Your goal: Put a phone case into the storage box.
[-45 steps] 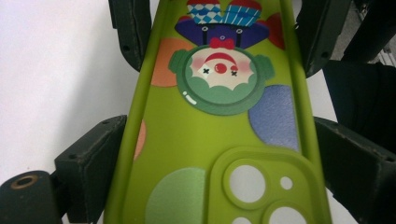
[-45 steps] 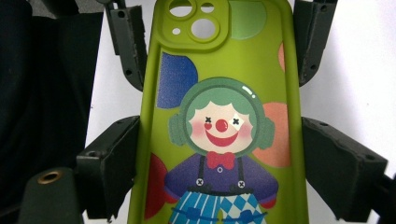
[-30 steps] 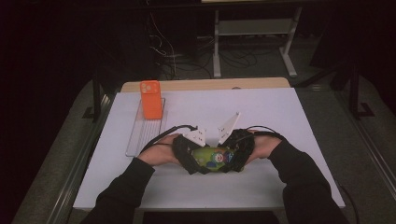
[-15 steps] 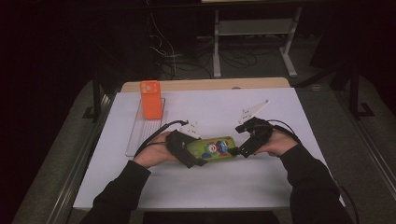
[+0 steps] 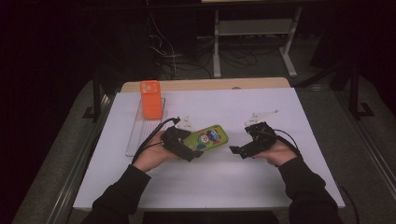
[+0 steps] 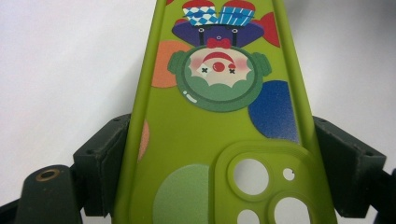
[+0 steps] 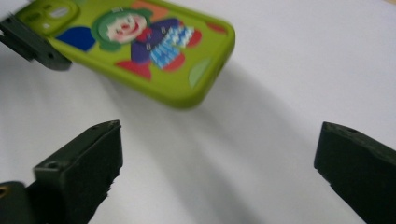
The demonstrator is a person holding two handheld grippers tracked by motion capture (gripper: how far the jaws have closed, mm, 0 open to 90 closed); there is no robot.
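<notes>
- A white table top (image 5: 243, 182) carries the work; behind it the room lies dark, with cables on the floor and a pale metal stand (image 5: 252, 32) at the back.
- At the table's left rear, an orange phone case (image 5: 151, 99) stands upright on a clear tray (image 5: 135, 135).
- The green phone case (image 5: 208, 136), printed with a clown, is held just above the table between the two hands, its far end free.
- The left gripper view shows what the high view cannot: both black pads (image 6: 105, 163) press the case's long edges at the camera-cutout end, the clown upside down from here.
- The right gripper view shows the case (image 7: 140, 46) ahead and apart, with bare table between its own jaws.
- The left gripper (image 5: 184, 149) is clamped on the case, the hand low with the forearm coming from the near edge.
- The right gripper (image 5: 240, 149) has just been opening; its jaws stand wide apart with nothing between them, pointing left toward the case, well clear of it.
</notes>
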